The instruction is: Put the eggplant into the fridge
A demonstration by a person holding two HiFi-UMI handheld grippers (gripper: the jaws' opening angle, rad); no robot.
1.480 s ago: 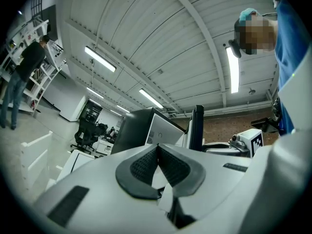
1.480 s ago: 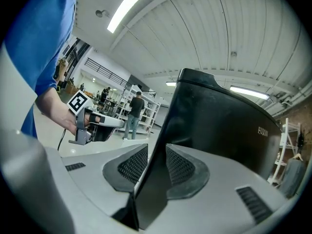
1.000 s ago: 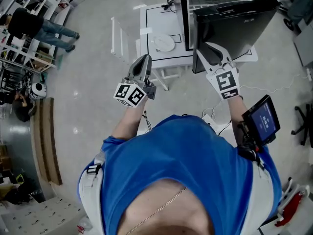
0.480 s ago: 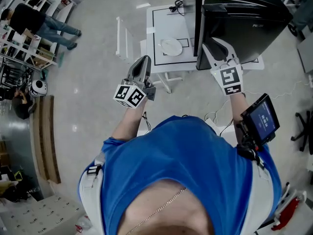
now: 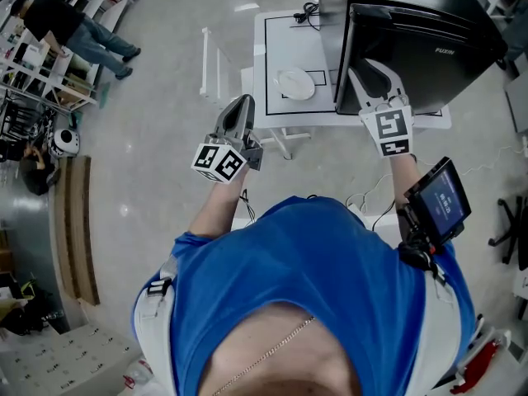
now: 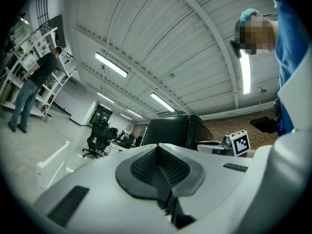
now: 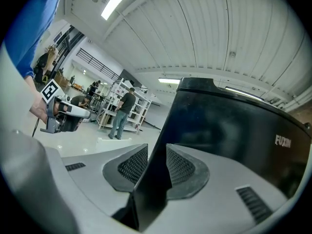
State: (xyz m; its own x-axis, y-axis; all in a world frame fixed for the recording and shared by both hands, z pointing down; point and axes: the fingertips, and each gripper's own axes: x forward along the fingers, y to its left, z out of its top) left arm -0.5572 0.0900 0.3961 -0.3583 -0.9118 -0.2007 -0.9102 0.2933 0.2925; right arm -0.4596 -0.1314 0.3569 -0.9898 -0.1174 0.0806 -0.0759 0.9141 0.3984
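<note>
A black fridge [image 5: 429, 31] stands on a white table [image 5: 285, 44]. In the head view my right gripper [image 5: 375, 68] reaches to the near edge of the fridge door. In the right gripper view its jaws [image 7: 152, 152] straddle that thin dark door [image 7: 229, 130] edge, and both ribbed pads press on it. My left gripper [image 5: 241, 99] hangs level in front of the table, to the left, shut with nothing in it; its pads [image 6: 158, 155] meet. No eggplant is in view.
A white plate [image 5: 295, 83] lies on the table beside the fridge, with a black cable [image 5: 309, 11] behind it. A white rack [image 5: 210, 64] stands left of the table. A person [image 5: 70, 23] stands at shelves far left. Office chairs [image 6: 100, 135] stand beyond.
My right gripper has moved right and further away in the view with the door edge between its jaws. The fridge and table have drifted right. The left gripper keeps its place in the view.
</note>
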